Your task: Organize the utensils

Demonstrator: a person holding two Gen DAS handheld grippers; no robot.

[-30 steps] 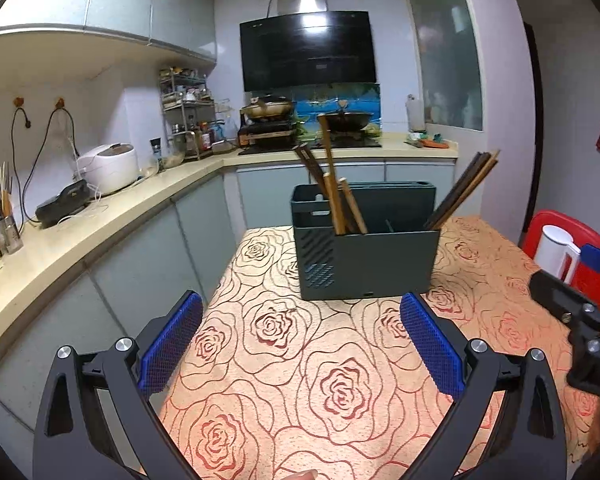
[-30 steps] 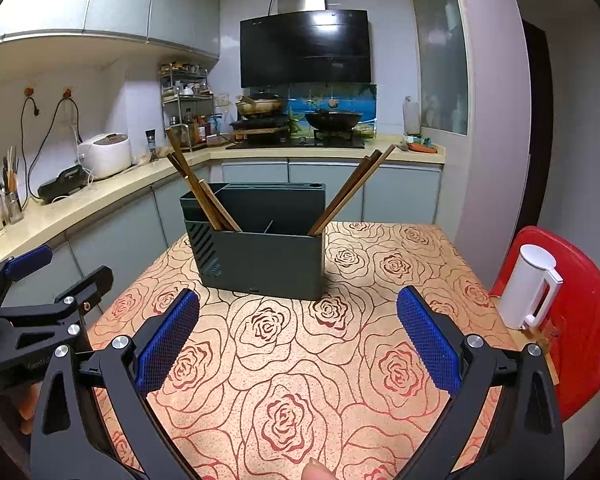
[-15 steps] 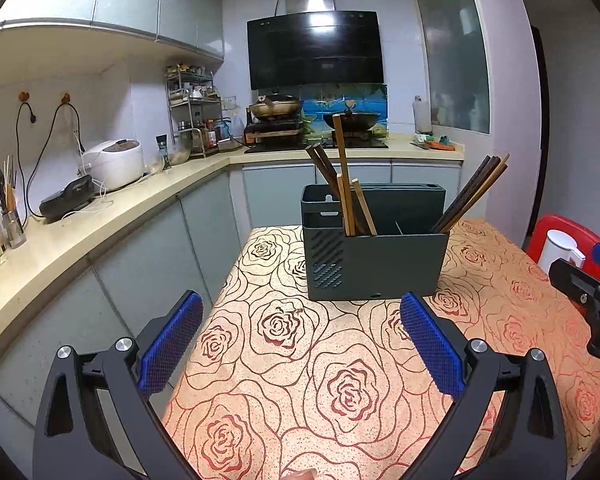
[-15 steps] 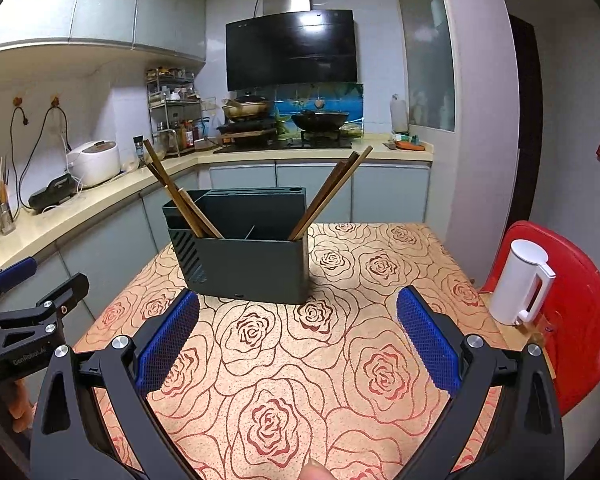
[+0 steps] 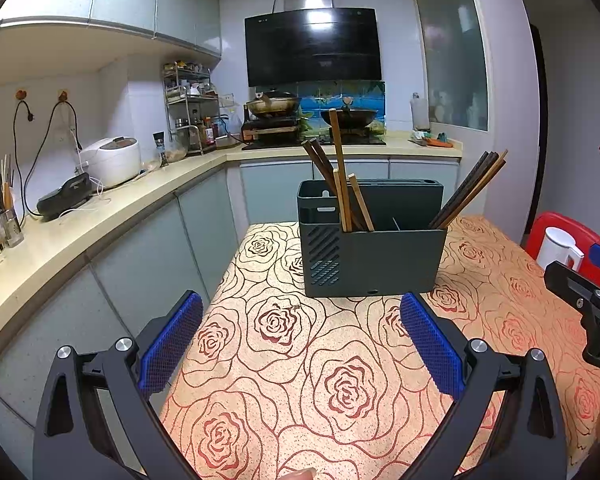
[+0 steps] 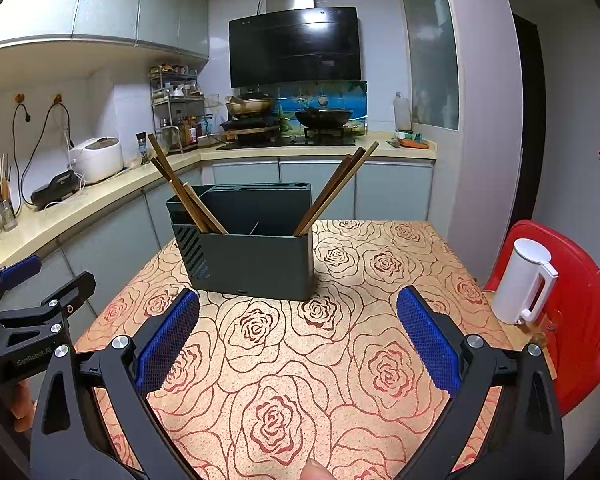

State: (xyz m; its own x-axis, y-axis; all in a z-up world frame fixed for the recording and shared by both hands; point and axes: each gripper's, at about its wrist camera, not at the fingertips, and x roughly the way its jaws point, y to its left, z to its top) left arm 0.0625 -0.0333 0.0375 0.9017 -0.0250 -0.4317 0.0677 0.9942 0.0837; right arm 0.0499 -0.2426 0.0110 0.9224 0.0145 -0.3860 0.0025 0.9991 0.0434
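Observation:
A dark grey utensil holder [image 5: 374,254] [image 6: 252,256] stands on the rose-patterned table [image 5: 300,360] [image 6: 300,380]. Wooden chopsticks [image 5: 340,184] [image 6: 180,192] lean out of its left compartment, and a darker bunch [image 5: 470,192] [image 6: 336,188] leans out of its right one. My left gripper [image 5: 300,340] hangs open over the near table edge, well short of the holder, with nothing between its blue pads. My right gripper [image 6: 298,336] is open too and holds nothing. Each gripper shows at the edge of the other's view.
A white kettle [image 6: 524,280] [image 5: 558,246] sits on a red stool [image 6: 580,320] right of the table. A counter [image 5: 80,220] with a rice cooker [image 5: 110,160] runs along the left wall. Woks stand on the stove [image 6: 284,120] behind.
Both grippers have drawn back and risen a little from the holder, which now looks smaller. Both stay open with nothing in them.

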